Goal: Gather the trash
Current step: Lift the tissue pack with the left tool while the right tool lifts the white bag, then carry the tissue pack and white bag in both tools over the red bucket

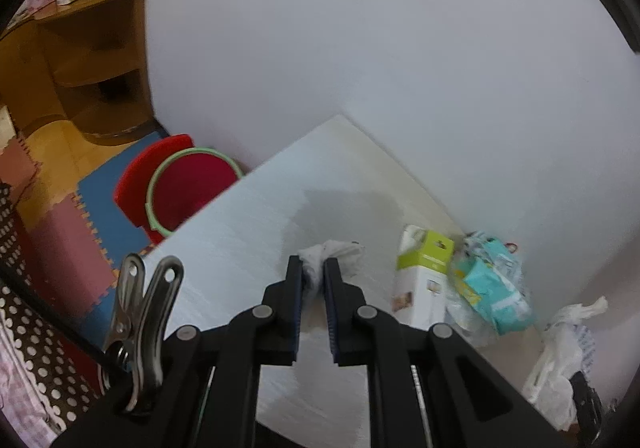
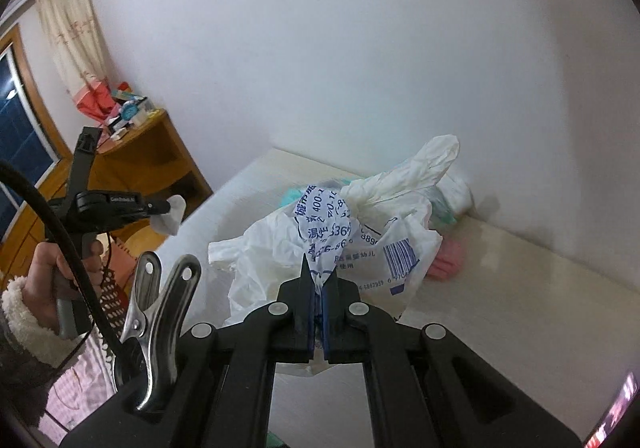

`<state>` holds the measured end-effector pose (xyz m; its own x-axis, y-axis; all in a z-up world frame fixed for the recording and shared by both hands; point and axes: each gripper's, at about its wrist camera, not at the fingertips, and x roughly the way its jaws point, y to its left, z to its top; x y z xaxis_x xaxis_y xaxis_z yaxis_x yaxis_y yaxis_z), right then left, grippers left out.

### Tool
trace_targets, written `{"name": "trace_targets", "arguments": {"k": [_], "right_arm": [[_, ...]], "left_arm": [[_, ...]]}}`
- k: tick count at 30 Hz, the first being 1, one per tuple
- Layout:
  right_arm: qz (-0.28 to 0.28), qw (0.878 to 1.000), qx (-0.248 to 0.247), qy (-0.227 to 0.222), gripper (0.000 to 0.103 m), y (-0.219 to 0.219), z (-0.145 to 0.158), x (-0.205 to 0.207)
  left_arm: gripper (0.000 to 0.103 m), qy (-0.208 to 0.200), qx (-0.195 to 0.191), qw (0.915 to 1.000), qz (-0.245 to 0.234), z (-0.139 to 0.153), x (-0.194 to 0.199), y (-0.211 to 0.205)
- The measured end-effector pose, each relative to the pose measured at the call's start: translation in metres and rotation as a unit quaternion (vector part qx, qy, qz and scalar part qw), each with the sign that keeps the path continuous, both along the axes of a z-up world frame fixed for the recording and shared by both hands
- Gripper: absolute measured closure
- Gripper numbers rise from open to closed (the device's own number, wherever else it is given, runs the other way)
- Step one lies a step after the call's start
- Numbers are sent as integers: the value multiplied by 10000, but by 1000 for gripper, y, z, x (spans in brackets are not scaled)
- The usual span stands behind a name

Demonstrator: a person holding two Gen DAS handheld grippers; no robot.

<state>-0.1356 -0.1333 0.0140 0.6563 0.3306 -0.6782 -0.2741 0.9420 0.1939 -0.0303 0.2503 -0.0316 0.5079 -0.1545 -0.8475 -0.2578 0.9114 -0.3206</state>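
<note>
pinching a crumpled white tissue [image 1: 320, 257] in the left hand-held gripper [image 1: 313, 275] above the white tabletop [image 1: 240, 232], right hand-held gripper [image 2: 319, 285] clamped on a printed white plastic bag [image 2: 340, 232], carton [image 1: 424, 276] and teal diaper pack [image 1: 496, 288] near the wall

White plastic bag [image 2: 360, 244]: barcode, blue digits "6862959"

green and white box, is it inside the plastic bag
No, the green and white box stands on the white table, apart from the plastic bag that hangs at the right of the left wrist view.
</note>
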Motion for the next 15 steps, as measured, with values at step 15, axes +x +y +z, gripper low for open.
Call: {"name": "trace_targets", "arguments": {"k": [15], "right_arm": [[731, 9965, 372, -183, 100, -9, 6, 32]], "left_arm": [[92, -305, 327, 9979, 478, 35, -10, 34]]}}
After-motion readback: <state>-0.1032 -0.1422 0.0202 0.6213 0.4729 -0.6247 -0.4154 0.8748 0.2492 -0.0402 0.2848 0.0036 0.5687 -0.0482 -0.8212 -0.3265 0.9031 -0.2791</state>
